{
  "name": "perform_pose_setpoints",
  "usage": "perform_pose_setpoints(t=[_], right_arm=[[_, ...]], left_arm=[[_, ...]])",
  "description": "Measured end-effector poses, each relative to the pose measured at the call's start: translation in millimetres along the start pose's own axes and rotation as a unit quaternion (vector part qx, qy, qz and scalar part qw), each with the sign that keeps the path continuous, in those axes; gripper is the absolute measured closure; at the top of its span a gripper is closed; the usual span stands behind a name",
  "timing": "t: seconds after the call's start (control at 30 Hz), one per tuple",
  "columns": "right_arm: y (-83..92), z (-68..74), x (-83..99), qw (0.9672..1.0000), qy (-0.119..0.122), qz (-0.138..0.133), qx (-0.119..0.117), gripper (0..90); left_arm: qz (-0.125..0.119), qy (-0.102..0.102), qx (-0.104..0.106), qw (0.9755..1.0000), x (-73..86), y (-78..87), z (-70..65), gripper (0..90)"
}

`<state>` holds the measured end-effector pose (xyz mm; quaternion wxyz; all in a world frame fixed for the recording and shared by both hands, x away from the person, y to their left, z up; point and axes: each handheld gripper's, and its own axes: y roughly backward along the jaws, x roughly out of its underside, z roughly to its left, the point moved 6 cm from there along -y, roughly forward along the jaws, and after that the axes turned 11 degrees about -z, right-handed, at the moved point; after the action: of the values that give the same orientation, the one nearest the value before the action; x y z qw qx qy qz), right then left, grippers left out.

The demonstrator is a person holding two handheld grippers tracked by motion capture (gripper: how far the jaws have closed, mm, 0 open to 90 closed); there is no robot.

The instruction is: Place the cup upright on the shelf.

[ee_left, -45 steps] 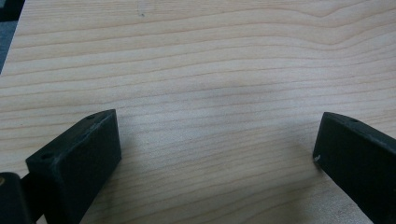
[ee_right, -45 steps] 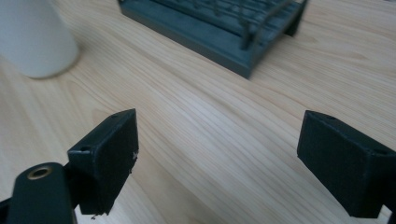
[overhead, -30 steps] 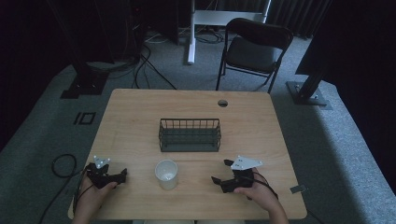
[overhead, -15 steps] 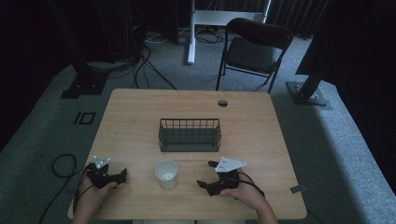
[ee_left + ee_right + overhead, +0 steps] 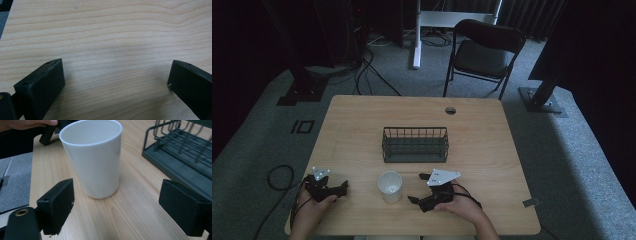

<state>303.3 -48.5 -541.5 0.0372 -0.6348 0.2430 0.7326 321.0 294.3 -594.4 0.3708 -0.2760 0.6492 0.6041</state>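
Observation:
A white cup (image 5: 390, 186) stands upright on the wooden table (image 5: 482, 145), near its front edge. In the right gripper view the cup (image 5: 93, 157) rises just ahead of the wide-apart jaws. My right gripper (image 5: 418, 189) is open, lies just right of the cup and points left at it. My left gripper (image 5: 343, 188) rests at the table's front left, open, with bare wood between its jaws (image 5: 115, 82). A dark wire basket (image 5: 415, 145) sits at the table's middle, behind the cup.
The basket (image 5: 180, 147) lies close on the right in the right gripper view. A cable hole (image 5: 450, 110) marks the table's far edge. A black folding chair (image 5: 482, 52) stands beyond the table, and cables (image 5: 277, 175) lie on the floor at left.
My right gripper has moved left across the table toward the cup. The left gripper and the cup have stayed where they were.

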Motion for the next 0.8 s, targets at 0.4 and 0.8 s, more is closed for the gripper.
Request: perform_pose_setpoints(t=[0.4, 0.8], right_arm=[[-27.0, 16.5, -10.1, 0.9996, 0.012, -0.003, -0.025, 12.8], [-52.4, 26.6, -17.1, 0.999, 0.024, -0.003, -0.037, 12.8]], left_arm=[[0.0, 0.0, 0.0, 1.0, 0.0, 0.0, 0.0, 1.2], [0.0, 0.0, 0.0, 1.0, 0.0, 0.0, 0.0, 1.2]])
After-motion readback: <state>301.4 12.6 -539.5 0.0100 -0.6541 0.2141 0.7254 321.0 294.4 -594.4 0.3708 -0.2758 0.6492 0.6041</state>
